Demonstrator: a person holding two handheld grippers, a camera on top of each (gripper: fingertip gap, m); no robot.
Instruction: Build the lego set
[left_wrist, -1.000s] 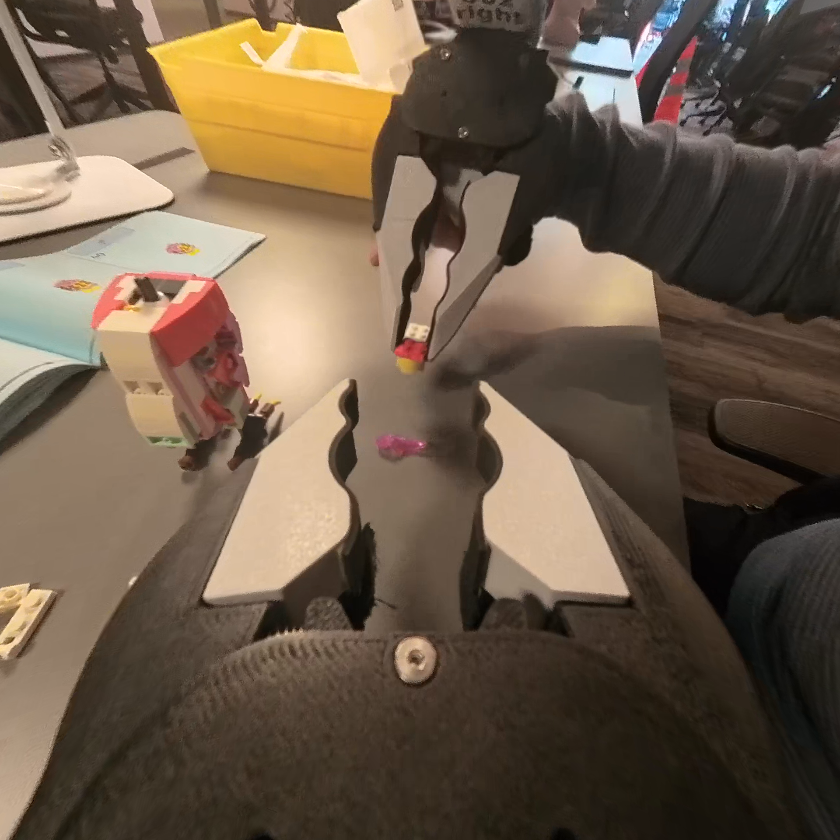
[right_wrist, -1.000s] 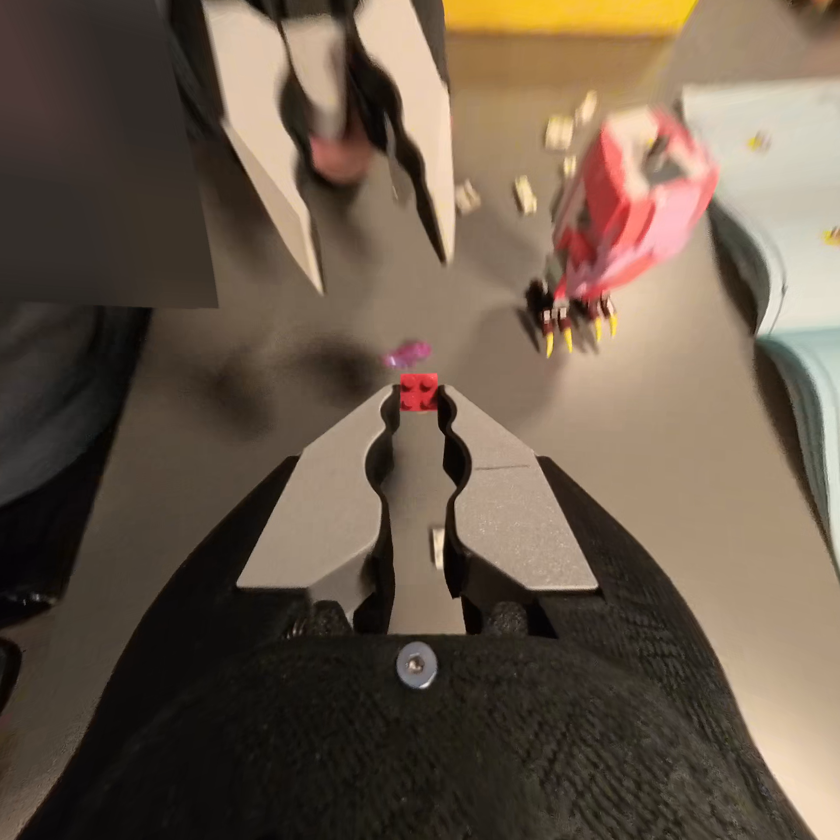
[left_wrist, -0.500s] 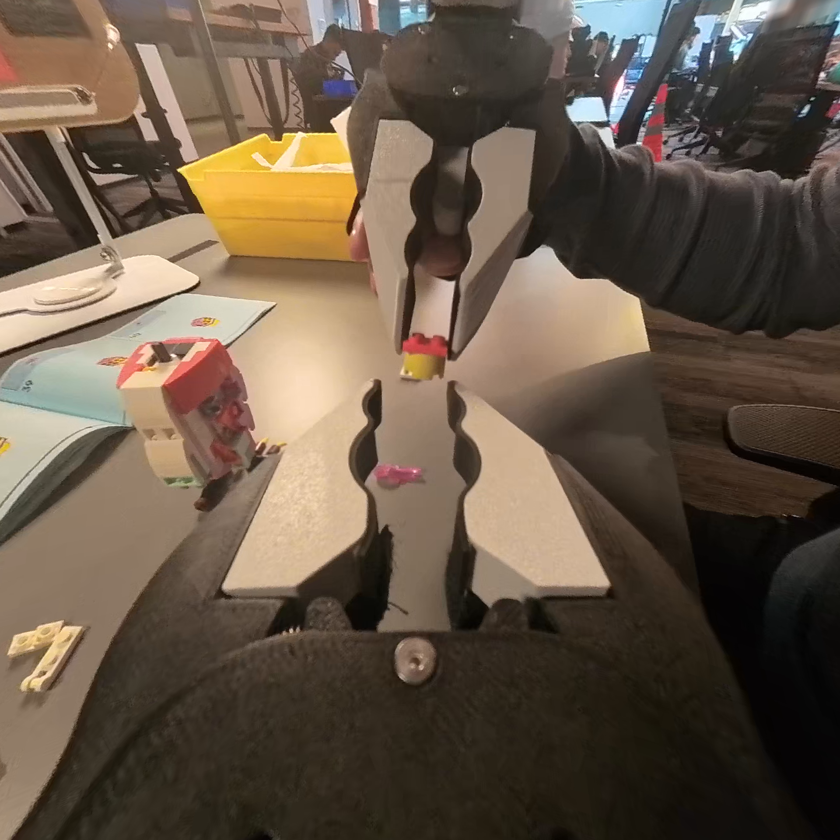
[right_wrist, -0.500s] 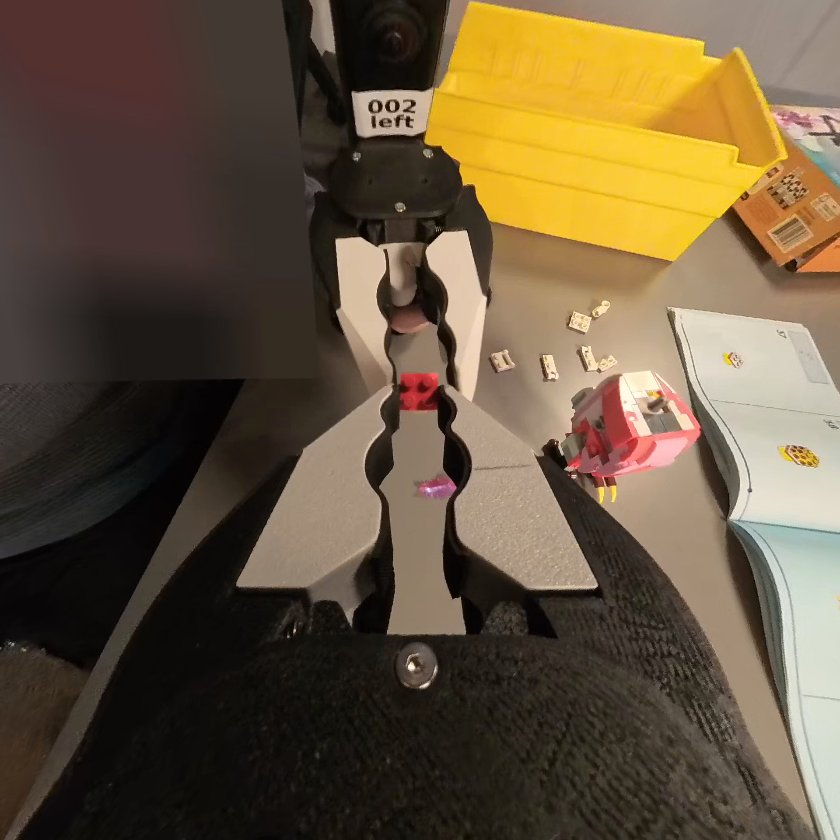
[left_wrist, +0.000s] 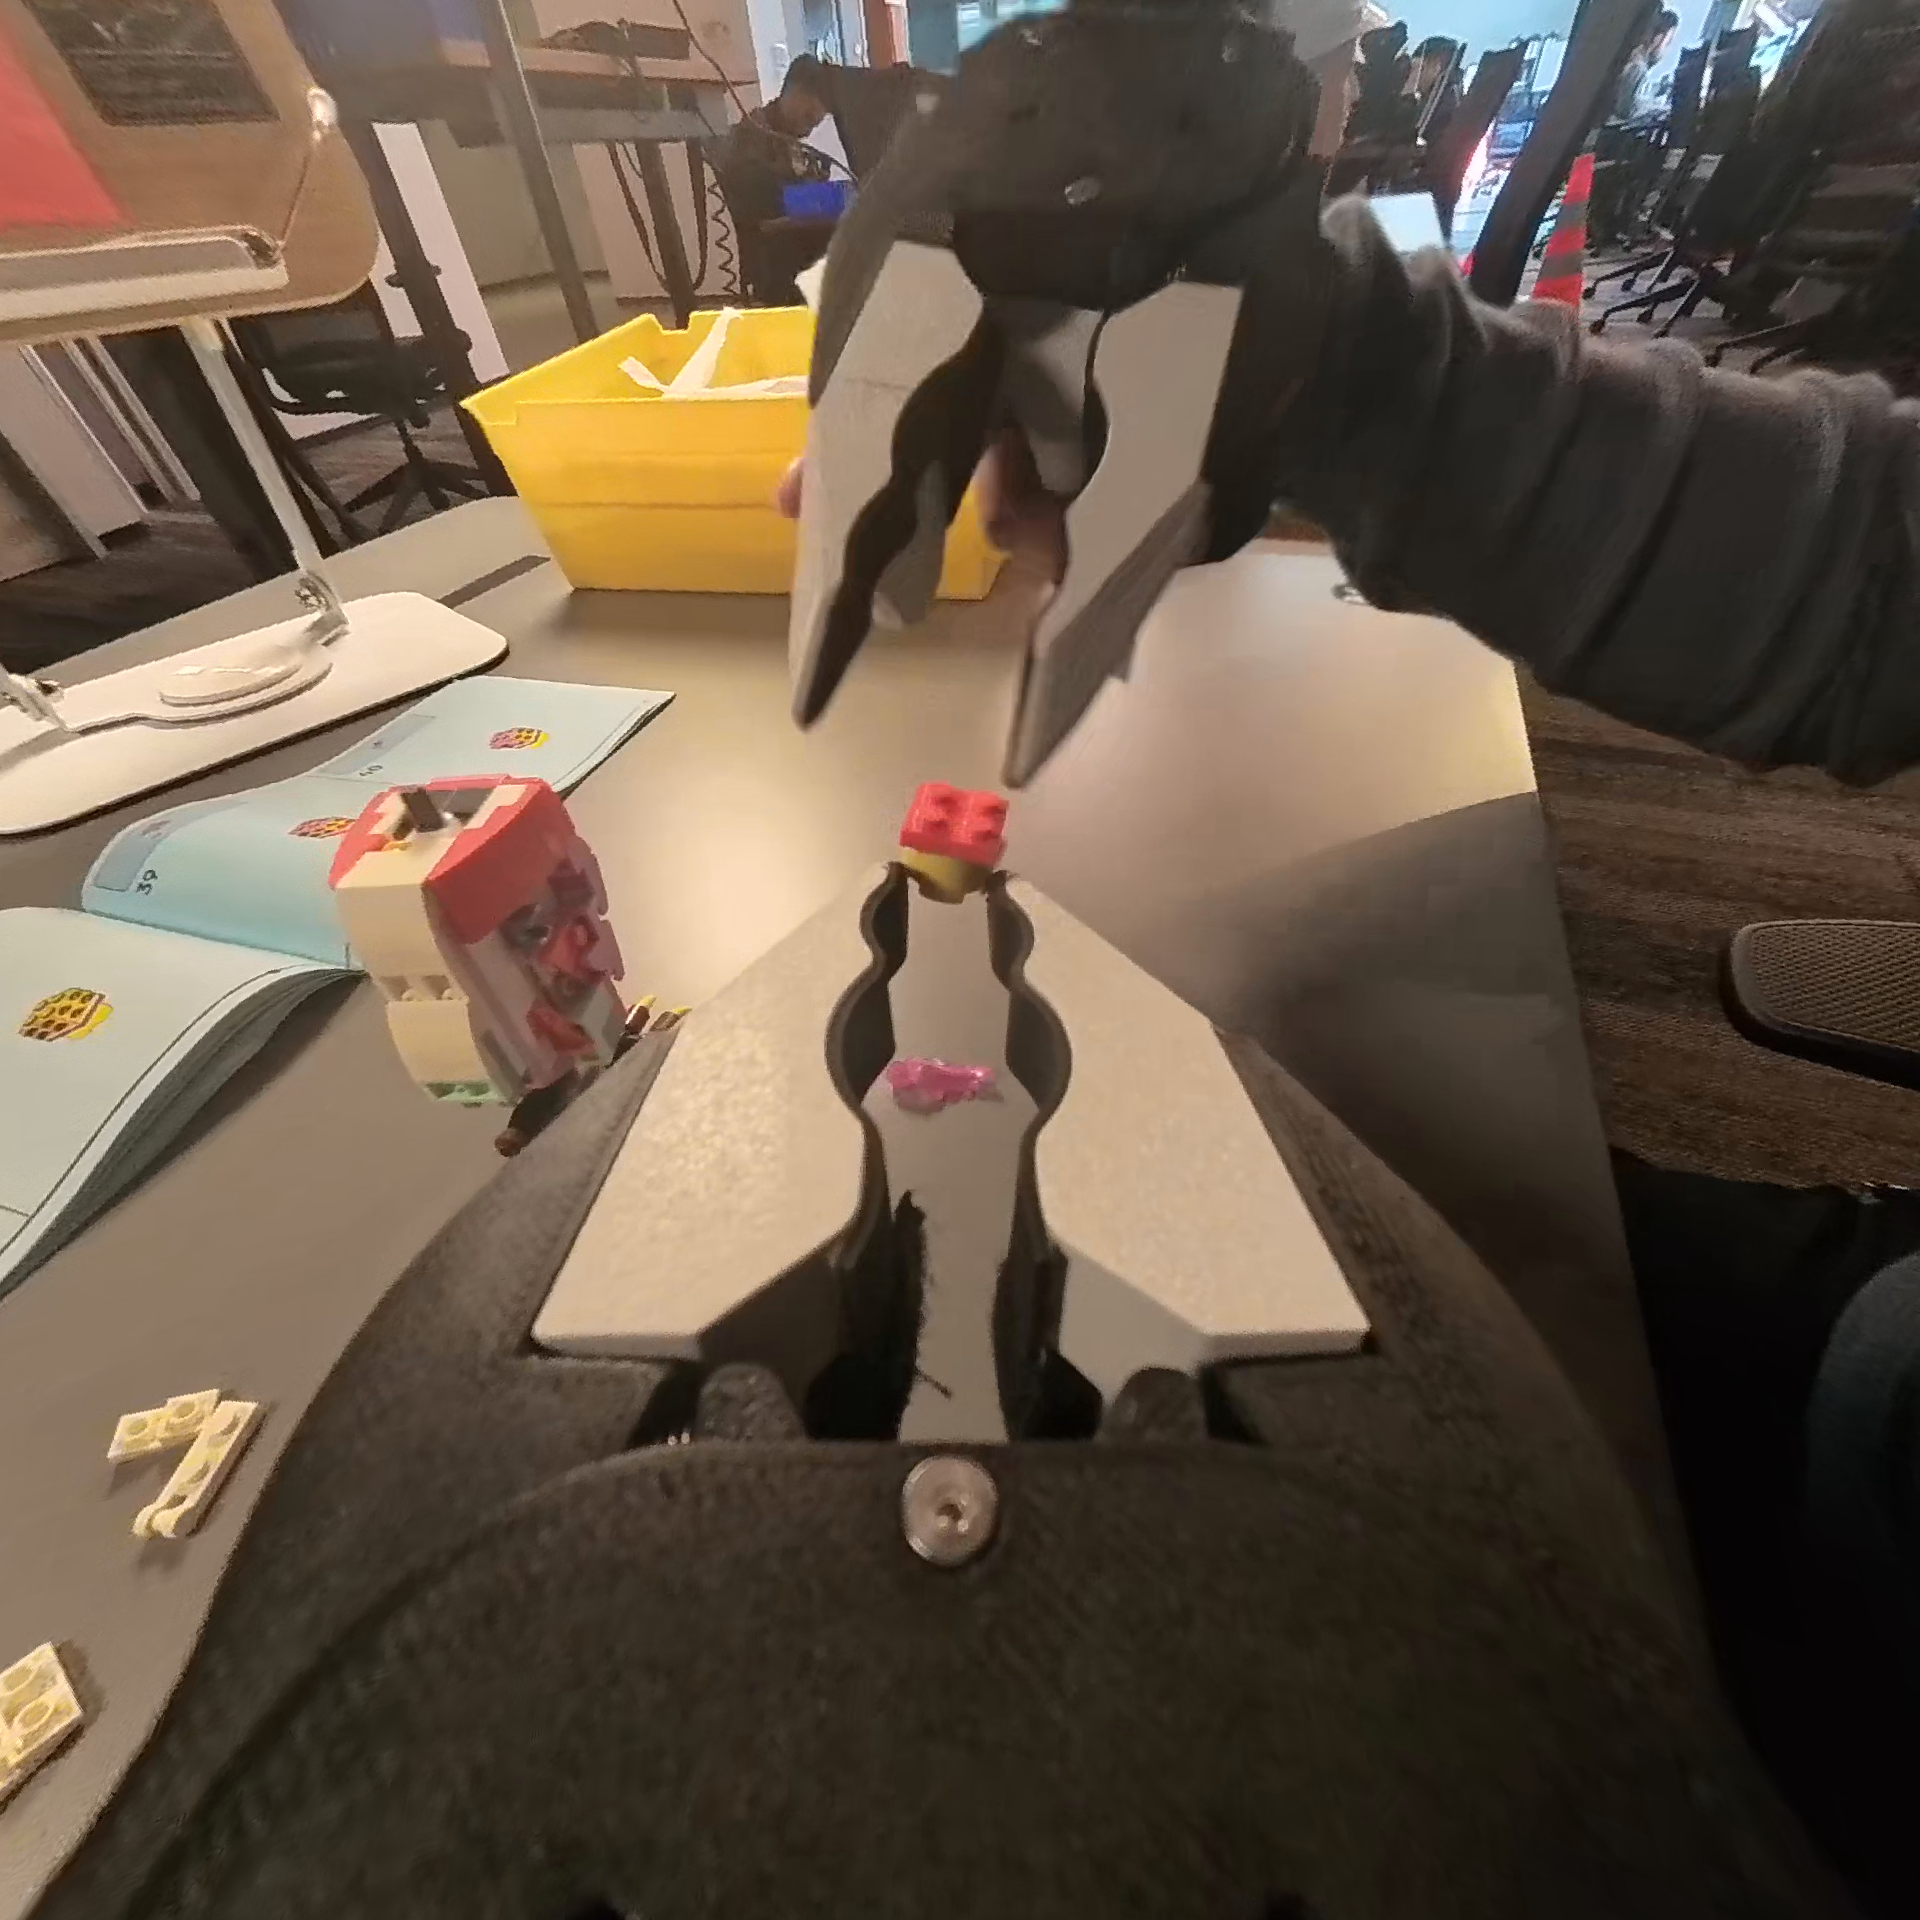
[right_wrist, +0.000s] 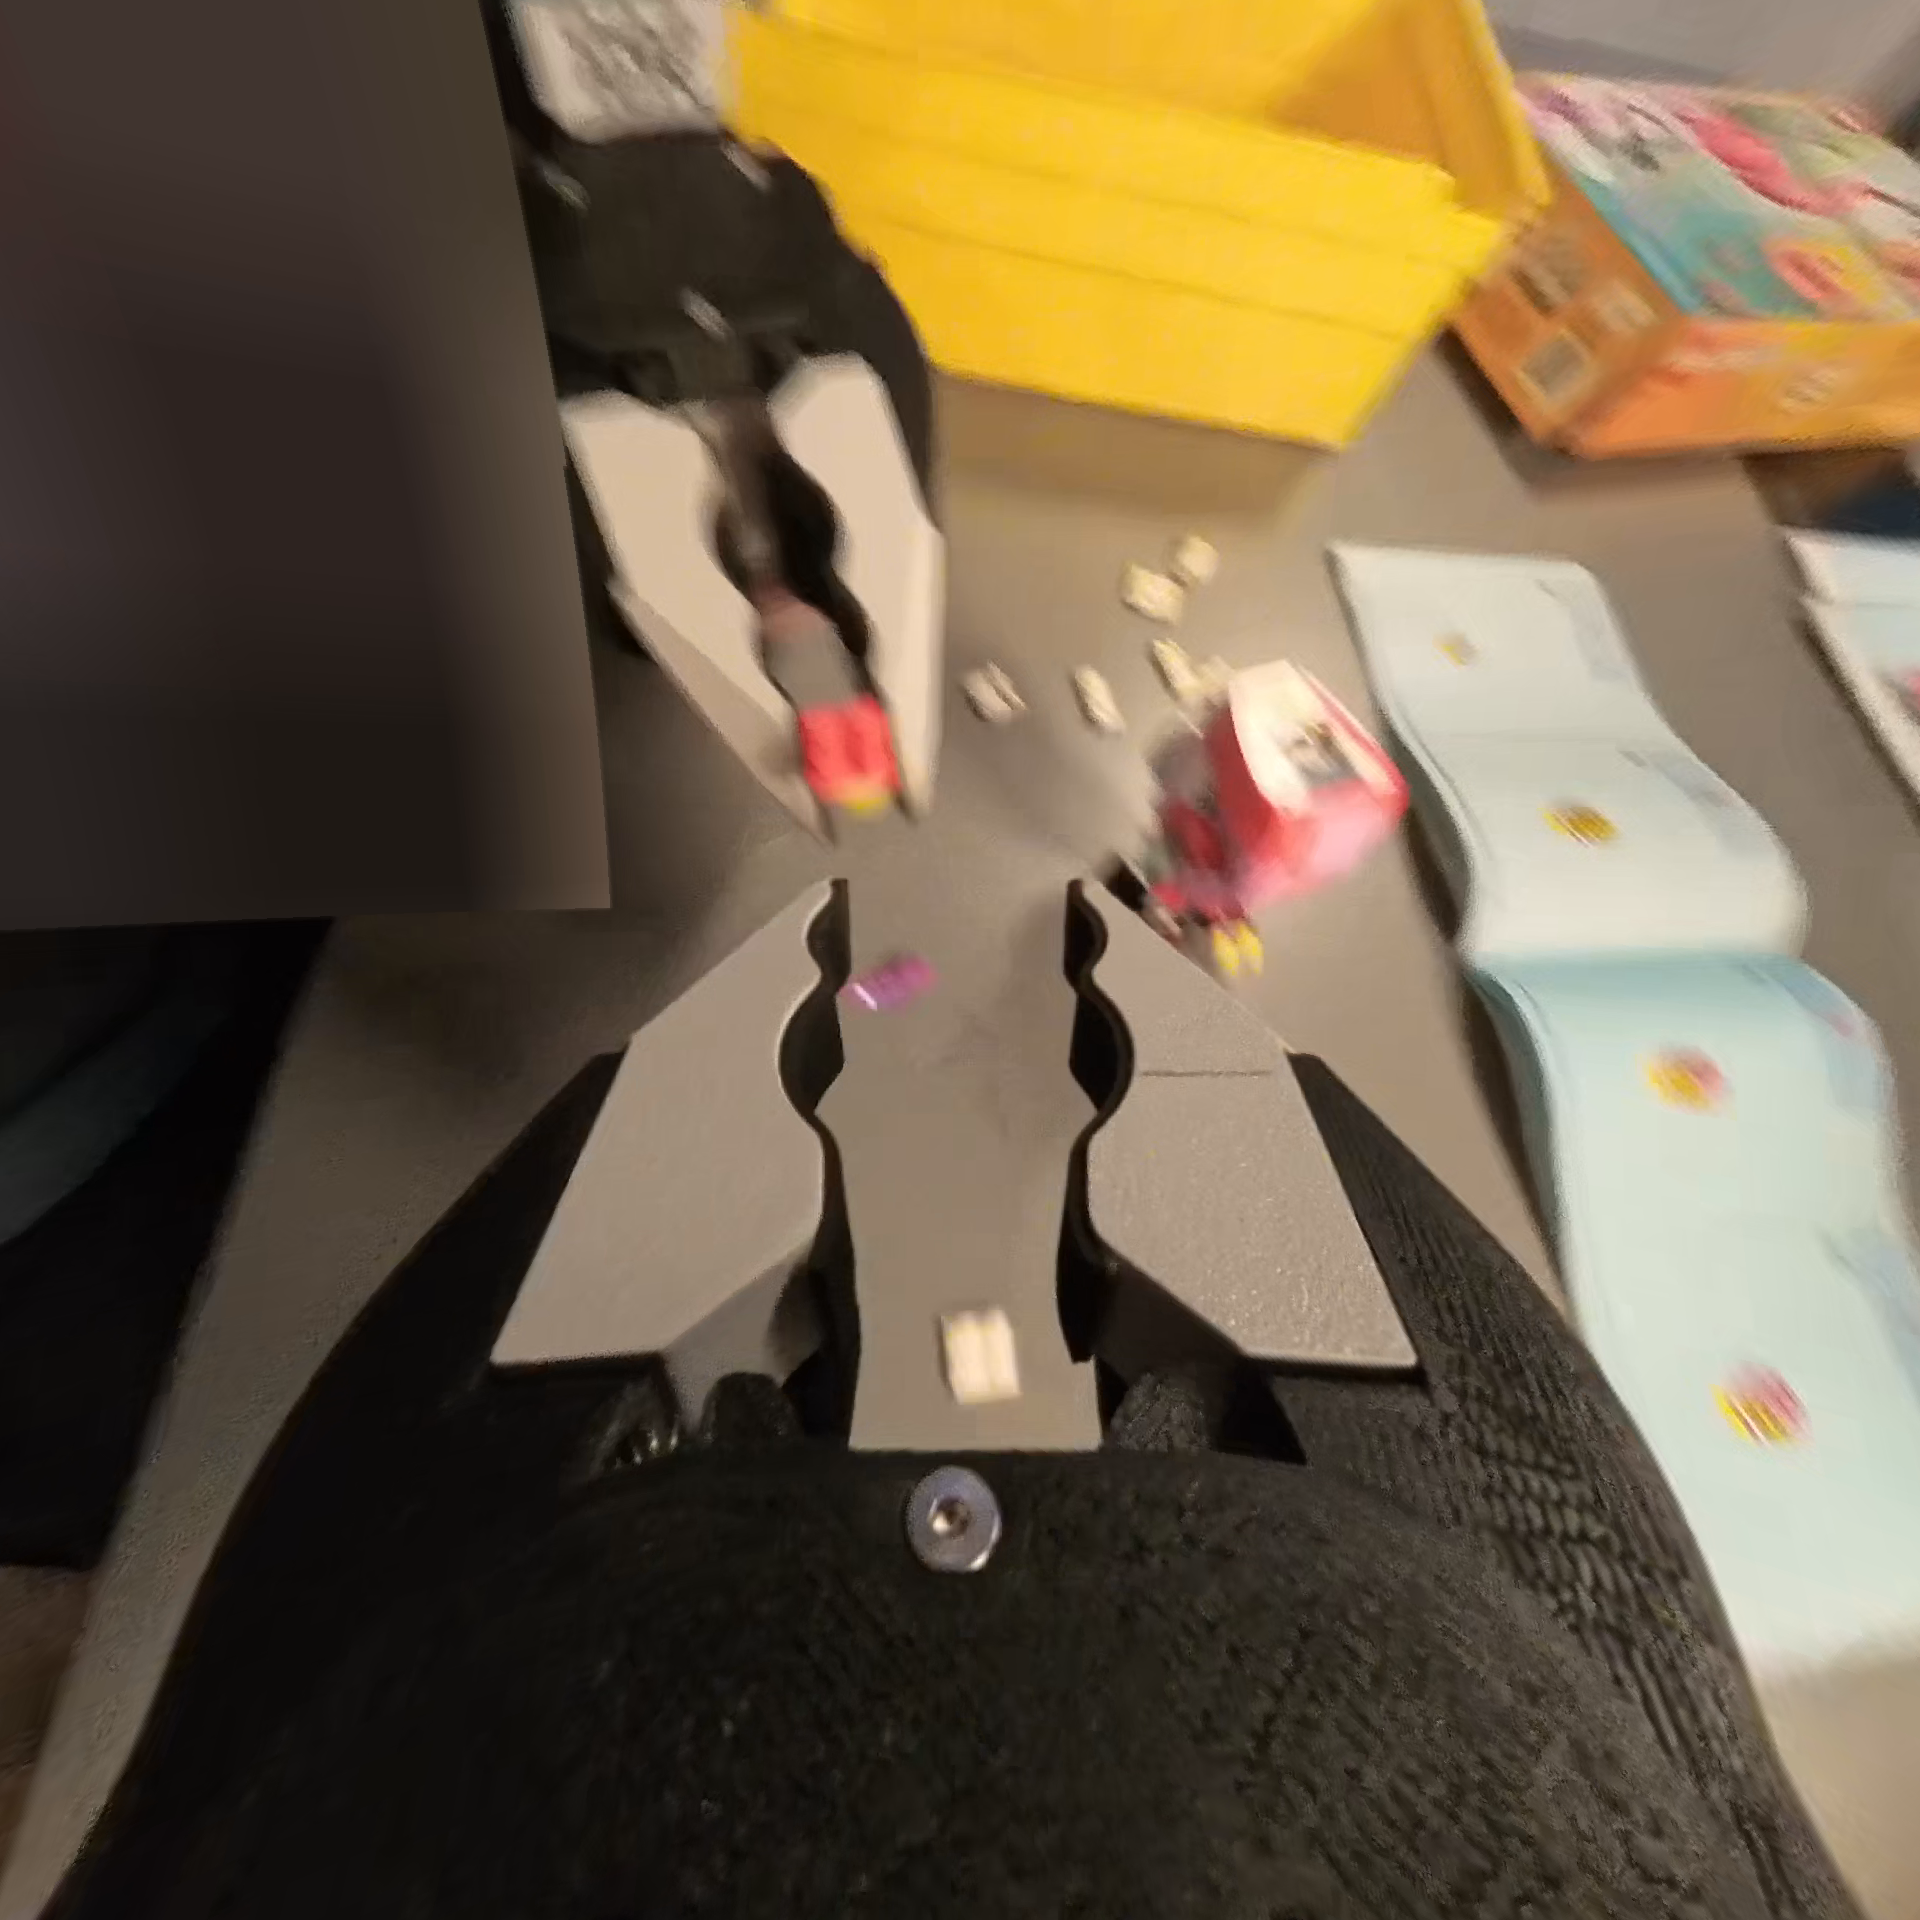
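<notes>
Left wrist view showed the left gripper (left_wrist: 948, 883) nearest the camera, its jaws closed on a small two-part brick piece (left_wrist: 954, 840): a yellow lower part pinched between the fingertips, with a red studded top standing clear above them. A second before, these jaws stood wide and bare, and the piece sat in the other tool. Below the left gripper, a pink translucent piece (left_wrist: 940, 1081) lay loose on the grey surface (left_wrist: 1299, 727). To the left of the gripper stood a red, white and pink brick model (left_wrist: 483, 940), touching nothing but the surface. Farther left lay an open light-blue instruction booklet (left_wrist: 208, 935), and near the bottom edge several cream plates (left_wrist: 187, 1455).

Beyond the brick piece, the right gripper (left_wrist: 904, 748) hung just above it with its jaws spread apart and nothing between them; half a second before they had been closed on the red top. The brick piece had therefore passed from right to left. Behind the right gripper sat a yellow bin (left_wrist: 665, 468). Right wrist view, blurred, confirmed the wide, bare right jaws (right_wrist: 956, 894).
</notes>
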